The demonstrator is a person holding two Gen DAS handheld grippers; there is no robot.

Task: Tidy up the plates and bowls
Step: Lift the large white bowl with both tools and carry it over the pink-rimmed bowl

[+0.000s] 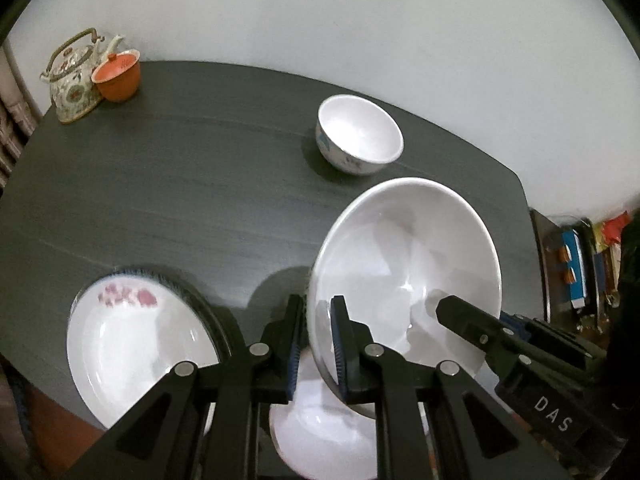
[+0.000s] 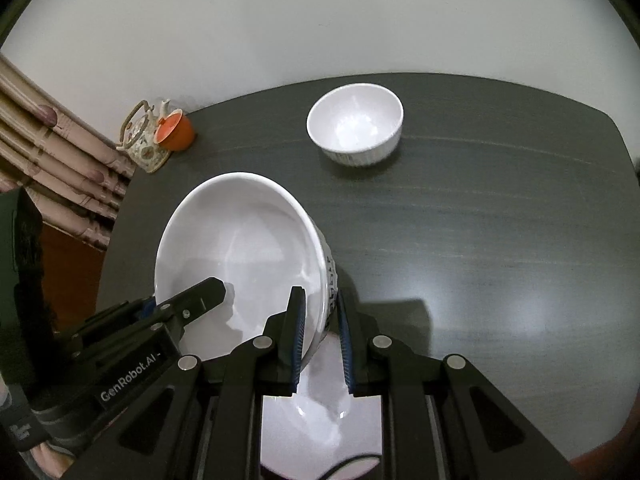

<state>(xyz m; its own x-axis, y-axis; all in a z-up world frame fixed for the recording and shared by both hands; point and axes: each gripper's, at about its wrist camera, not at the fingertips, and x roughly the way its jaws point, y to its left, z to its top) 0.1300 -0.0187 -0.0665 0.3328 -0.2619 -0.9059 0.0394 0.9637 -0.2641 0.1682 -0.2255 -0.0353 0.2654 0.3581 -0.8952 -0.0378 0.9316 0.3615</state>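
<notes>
Between both clamped tools (image 1: 316, 344) (image 2: 322, 340), large white bowl (image 1: 404, 264), mouth tilted toward far wall.

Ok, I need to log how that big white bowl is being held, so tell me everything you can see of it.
The big white bowl is glossy, ceramic-looking, wide and deep, plain white inside with dark printed marks on its outer wall. It is empty, tilted and lifted above the dark table. Both grippers pinch its rim: the left gripper on one side, the right gripper on the opposite side, each with one jaw inside and one outside. Another white dish lies just below it; contact is unclear.
</notes>
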